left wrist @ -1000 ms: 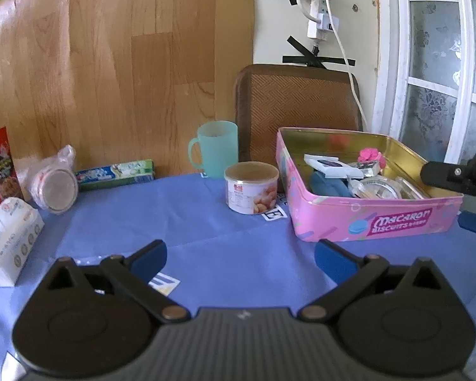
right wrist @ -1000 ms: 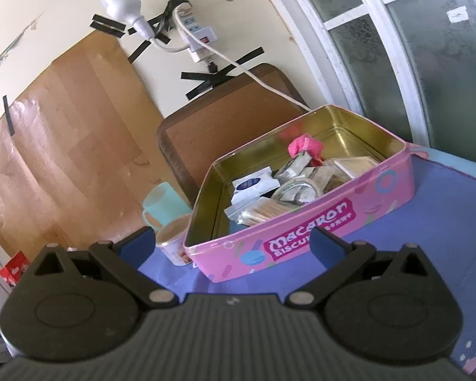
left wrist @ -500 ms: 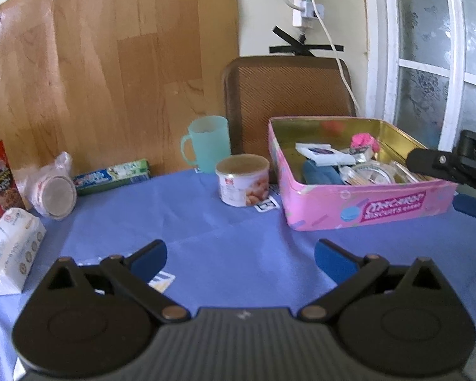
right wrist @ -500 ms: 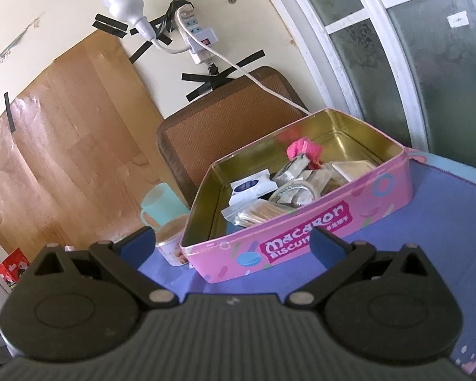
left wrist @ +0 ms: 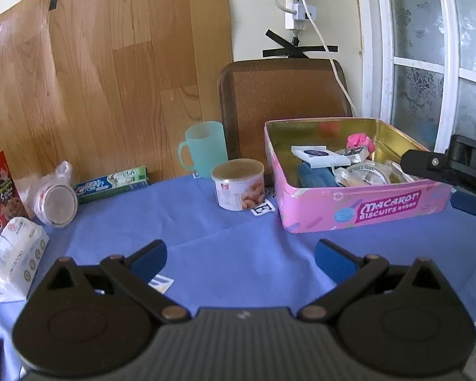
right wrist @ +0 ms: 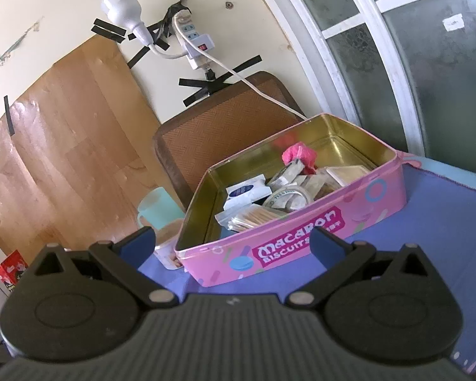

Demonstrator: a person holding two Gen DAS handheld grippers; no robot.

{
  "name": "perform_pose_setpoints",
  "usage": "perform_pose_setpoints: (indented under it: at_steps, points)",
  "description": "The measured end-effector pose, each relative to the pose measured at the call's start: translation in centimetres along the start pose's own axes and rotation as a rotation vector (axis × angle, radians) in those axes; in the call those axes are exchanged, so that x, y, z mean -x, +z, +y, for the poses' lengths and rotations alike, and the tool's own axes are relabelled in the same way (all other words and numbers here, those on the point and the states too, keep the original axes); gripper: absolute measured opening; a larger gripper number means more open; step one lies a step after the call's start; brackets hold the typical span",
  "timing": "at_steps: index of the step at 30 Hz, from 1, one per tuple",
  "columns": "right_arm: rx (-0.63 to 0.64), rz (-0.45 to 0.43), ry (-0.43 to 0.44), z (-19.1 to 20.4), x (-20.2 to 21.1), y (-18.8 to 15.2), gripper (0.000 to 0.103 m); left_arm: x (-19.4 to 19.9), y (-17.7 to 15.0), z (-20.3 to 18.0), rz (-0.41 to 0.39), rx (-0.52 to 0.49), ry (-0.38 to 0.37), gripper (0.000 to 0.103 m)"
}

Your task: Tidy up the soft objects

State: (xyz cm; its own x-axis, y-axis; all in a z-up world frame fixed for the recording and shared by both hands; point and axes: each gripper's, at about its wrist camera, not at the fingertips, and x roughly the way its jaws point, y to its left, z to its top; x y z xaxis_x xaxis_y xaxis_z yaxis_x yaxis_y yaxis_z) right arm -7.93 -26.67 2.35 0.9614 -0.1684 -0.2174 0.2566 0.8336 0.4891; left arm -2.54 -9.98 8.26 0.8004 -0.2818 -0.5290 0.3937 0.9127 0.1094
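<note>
A pink "Macaron Biscuits" tin (left wrist: 358, 211) stands open on the blue cloth at the right, also in the right wrist view (right wrist: 288, 250). It holds several soft items: a pink cloth (left wrist: 360, 141) (right wrist: 300, 154), a white tissue packet (left wrist: 317, 155) (right wrist: 246, 190), a blue item (left wrist: 314, 174) and tape rolls. My left gripper (left wrist: 239, 255) is open and empty above the cloth, in front of the tin. My right gripper (right wrist: 231, 243) is open and empty, close to the tin's front wall; it shows at the right edge of the left wrist view (left wrist: 453, 174).
A round can (left wrist: 238, 189) and a teal mug (left wrist: 203, 147) stand left of the tin. A green box (left wrist: 111, 184), a bagged cup (left wrist: 55, 200), a white tissue pack (left wrist: 14, 255) and a red box (left wrist: 0, 190) lie at the left. A brown chair back (left wrist: 282, 101) stands behind.
My left gripper has drawn back and turned slightly, so the tin sits a little farther off. My right gripper has shifted slightly. Both stay open.
</note>
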Motion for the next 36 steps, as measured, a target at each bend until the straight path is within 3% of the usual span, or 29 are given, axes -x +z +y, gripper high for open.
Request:
perform_pose_setpoints:
  at_steps: [15,28,36]
  points:
    - [0.005,-0.011,-0.013,0.0,0.3,0.0,0.103,-0.1,0.0,-0.9,0.008,-0.035,0.019,0.103]
    - [-0.002,0.001,-0.013,-0.1,0.2,-0.2,0.103,-1.1,-0.6,-1.0,0.127,0.0,-0.038,0.103]
    - [-0.003,-0.001,-0.015,-0.1,0.3,-0.3,0.103,-1.2,-0.8,-1.3,0.14,-0.012,-0.026,0.103]
